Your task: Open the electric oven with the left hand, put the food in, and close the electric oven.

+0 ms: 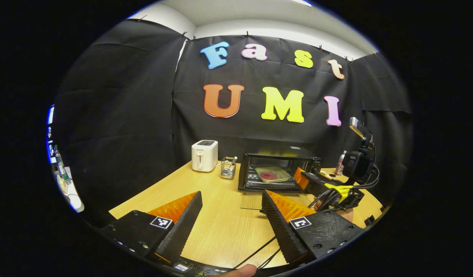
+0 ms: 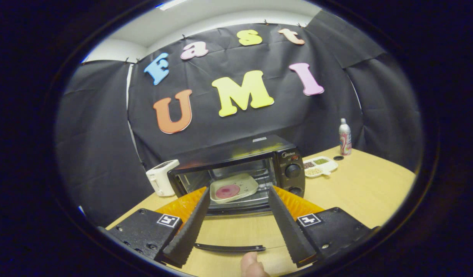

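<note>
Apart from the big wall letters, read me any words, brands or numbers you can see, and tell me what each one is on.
No text is legible:
Oven brand mark above its knobs: too small to read.
Toaster front print: blurred.
Bottle label: blurred.
</note>
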A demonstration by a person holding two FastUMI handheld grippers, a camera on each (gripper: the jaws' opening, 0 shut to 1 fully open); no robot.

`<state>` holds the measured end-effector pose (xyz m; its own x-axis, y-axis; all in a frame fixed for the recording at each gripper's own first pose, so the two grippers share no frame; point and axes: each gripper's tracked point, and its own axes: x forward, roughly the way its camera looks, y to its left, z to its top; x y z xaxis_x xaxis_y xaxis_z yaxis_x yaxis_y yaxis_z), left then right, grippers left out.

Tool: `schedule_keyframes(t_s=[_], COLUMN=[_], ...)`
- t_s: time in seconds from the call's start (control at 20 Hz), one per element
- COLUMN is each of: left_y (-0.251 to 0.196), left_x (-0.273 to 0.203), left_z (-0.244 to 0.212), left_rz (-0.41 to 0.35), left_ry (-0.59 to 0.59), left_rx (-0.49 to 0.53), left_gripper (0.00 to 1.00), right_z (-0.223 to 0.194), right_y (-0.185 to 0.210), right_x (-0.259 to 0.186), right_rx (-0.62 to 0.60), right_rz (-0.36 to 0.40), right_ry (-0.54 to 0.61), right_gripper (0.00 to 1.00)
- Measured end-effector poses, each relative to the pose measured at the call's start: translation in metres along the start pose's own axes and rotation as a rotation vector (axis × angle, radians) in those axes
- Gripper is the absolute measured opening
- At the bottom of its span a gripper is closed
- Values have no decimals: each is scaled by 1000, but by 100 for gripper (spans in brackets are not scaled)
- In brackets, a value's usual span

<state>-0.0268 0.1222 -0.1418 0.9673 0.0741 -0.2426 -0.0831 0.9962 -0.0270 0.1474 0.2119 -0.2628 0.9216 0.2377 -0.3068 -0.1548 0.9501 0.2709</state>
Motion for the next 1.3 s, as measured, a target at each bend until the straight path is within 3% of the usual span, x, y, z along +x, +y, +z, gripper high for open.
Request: schedule_keyframes(t_s=[0.35,0.6,0.75,1.1,1.3], left_y=[-32,-65,-92,-137,-147], left_x=[28,63,75,96,110], left_z=[-40,-80,-102,-149,-168], left_rz=[-51,-95,-149,-221,-222], left_ry=[94,210,286,402,452], left_rx=[-8,-22,-43,51,65], left_gripper=[95,95,95,95,95], right_z=[36,88,97,119,126], right_y=[-45,-60,-58,-89,-101], right_x=[-42,-92,-108,-123,-126], right_rx=[-153,-330,-335,-282,-263], right_rz=[35,38,53,24,24], right_ry=[-29,-193,-230,-228,-258], right_gripper=[93,93,96,100,99])
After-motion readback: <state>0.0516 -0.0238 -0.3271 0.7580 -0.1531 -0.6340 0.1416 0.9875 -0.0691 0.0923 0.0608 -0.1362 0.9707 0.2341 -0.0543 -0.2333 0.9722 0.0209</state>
